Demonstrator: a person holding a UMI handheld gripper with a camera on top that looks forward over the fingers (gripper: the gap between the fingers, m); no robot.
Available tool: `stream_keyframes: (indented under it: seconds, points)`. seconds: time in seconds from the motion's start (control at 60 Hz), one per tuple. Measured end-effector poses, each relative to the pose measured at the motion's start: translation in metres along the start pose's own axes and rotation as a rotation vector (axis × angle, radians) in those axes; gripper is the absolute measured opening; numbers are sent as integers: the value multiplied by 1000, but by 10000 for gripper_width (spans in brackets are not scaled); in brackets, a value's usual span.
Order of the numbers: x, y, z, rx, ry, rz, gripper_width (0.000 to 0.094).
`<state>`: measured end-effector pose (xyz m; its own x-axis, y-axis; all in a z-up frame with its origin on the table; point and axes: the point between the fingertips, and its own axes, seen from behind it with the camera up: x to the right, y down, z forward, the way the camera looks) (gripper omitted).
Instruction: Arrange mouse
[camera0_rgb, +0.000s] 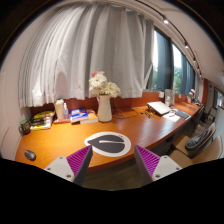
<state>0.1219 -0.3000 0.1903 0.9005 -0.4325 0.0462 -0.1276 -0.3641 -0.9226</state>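
A dark mouse (108, 141) lies on a round white mouse mat (110, 146) on the orange-brown desk (60, 145), just beyond my fingers. My gripper (113, 162) is open and empty, held above the desk's near edge. Its two purple pads (78, 160) stand wide apart, one on each side of the mat. Nothing is between the fingers.
A white vase with flowers (104, 100) stands behind the mat. Books (42, 120) and small items sit at the desk's far left, and a small dark object (30, 155) lies at its left end. A laptop (159, 107) and a chair (200, 135) are to the right. Curtains hang behind.
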Motion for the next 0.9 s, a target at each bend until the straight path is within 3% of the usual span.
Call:
stream_keyframes:
  seconds: [0.083, 0.1, 0.15, 0.25, 0.517, 0.7, 0.9]
  points:
    - [-43, 50, -1, -79, -59, -26, 839]
    - [-30, 31, -9, -85, -75, -27, 840]
    - [-86, 90, 0, -136, -119, -51, 836]
    - [-156, 133, -4, -205, -228, -97, 843]
    - [-338, 177, -6, -288, -482, -219, 852]
    - [-417, 183, 20, -324, -530, -297, 851]
    - [-455, 172, 62, -346, -499, -282, 851]
